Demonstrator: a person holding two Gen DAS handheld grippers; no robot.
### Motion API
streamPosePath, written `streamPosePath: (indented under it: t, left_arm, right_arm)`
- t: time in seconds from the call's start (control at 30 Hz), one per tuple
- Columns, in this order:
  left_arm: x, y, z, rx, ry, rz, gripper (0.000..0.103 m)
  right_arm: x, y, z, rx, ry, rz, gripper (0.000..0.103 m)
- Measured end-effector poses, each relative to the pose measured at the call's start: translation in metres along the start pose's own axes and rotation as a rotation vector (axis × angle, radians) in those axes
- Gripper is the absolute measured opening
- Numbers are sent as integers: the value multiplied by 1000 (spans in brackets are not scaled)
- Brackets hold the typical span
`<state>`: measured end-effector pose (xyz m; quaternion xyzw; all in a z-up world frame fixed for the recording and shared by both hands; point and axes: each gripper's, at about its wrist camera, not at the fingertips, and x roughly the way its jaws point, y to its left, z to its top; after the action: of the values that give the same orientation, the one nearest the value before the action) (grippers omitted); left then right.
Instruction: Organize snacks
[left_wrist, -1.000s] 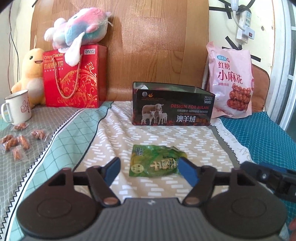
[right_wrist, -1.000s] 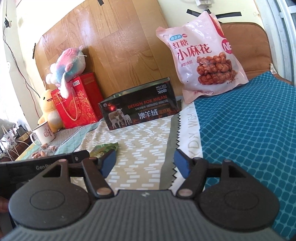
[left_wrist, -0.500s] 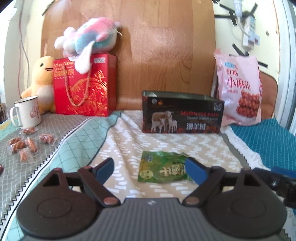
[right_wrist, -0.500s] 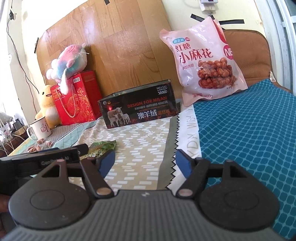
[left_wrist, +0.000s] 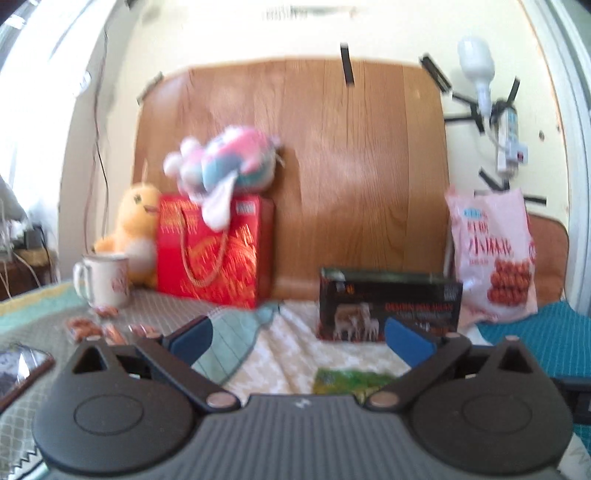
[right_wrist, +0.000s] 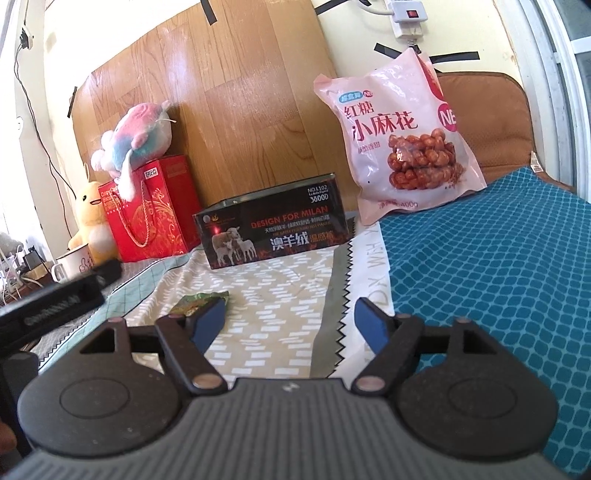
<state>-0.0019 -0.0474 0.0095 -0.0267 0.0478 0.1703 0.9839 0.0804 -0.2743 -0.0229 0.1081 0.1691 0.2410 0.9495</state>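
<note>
On the patterned cloth, before the black box | green snack packet is seen lying flat (untouched) | left gripper jaws spread, empty | right gripper jaws spread, empty

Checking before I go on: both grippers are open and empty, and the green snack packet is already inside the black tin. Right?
Not quite. The green snack packet is not in the black tin; the right wrist view shows it lying on the patterned cloth in front of the tin. The left gripper and right gripper are indeed open and empty.
</note>
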Motion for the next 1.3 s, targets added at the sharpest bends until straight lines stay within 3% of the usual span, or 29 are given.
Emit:
streamPosePath:
  t: [0.1, 0.2, 0.73, 1.3]
  left_arm:
    - [-8, -5, 1, 22, -45, 5, 103]
    - [-8, -7, 1, 34, -42, 4, 103]
    - [7, 7, 0, -53, 76, 6, 103]
    - [11, 9, 1, -56, 97, -15, 103]
  right_arm:
    - [-2, -1, -1, 0, -10, 3, 82]
    - [-3, -1, -1, 7, -13, 4, 83]
    - [-1, 2, -2, -8, 7, 6, 86]
    - [-1, 1, -2, -6, 20, 57, 90]
